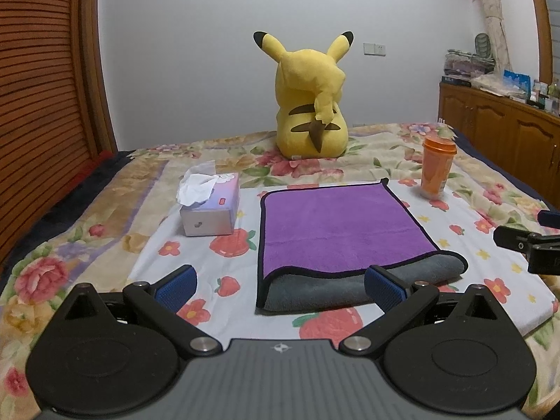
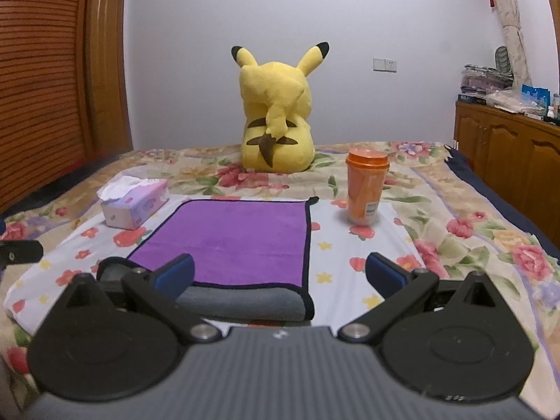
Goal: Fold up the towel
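Observation:
A purple towel (image 1: 336, 224) with black trim and a grey underside lies on the flowered bed, folded over so its grey fold faces me. It also shows in the right wrist view (image 2: 231, 241). My left gripper (image 1: 280, 288) is open and empty, just in front of the towel's near left corner. My right gripper (image 2: 280, 274) is open and empty, in front of the towel's near right corner. The right gripper's body shows at the right edge of the left wrist view (image 1: 532, 245).
A tissue box (image 1: 210, 206) stands left of the towel. An orange lidded cup (image 1: 437, 166) stands at its far right corner. A yellow plush toy (image 1: 308, 105) sits behind. A wooden cabinet (image 1: 504, 129) runs along the right, a slatted wooden door (image 1: 38, 105) on the left.

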A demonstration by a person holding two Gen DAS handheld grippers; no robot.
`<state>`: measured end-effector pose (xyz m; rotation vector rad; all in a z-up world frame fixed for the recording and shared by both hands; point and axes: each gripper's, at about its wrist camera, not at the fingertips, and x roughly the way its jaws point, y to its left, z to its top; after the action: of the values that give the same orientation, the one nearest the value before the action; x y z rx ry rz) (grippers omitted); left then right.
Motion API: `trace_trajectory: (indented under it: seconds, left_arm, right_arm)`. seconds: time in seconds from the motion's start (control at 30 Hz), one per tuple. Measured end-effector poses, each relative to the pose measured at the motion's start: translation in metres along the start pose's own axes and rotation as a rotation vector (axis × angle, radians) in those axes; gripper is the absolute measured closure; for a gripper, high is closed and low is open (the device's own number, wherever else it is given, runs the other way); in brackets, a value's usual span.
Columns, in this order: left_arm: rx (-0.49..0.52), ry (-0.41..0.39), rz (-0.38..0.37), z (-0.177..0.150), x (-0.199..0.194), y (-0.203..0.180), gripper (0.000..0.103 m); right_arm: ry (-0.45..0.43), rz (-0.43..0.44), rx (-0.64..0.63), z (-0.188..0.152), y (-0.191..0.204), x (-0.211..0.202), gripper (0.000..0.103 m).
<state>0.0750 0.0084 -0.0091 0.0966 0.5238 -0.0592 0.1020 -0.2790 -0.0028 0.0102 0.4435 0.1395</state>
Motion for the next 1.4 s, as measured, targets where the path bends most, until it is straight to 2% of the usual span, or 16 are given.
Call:
trace_trajectory:
  seconds: [0.8,1.13,1.27,1.3,1.4]
  left_arm:
    - [0.0,0.068,-0.048,0.01,0.06,0.015,0.003]
    - [-0.007,0.125,-0.069,0.008,0.085,0.019,0.012]
    - [-0.016,0.152,-0.081,0.006,0.097,0.022,0.019]
    - [-0.017,0.159,-0.082,0.005,0.1,0.023,0.021]
    - [-0.005,0.178,-0.083,0.004,0.108,0.023,0.026]
  right_arm:
    - [0.115,0.064,-0.045,0.004,-0.006,0.063,0.0]
    - [0.161,0.082,-0.041,0.003,-0.012,0.085,0.0]
    - [0.195,0.098,-0.041,0.002,-0.014,0.094,0.001]
    - [0.206,0.101,-0.041,0.001,-0.015,0.097,0.001]
    - [0.254,0.11,-0.038,-0.003,-0.015,0.106,0.015]
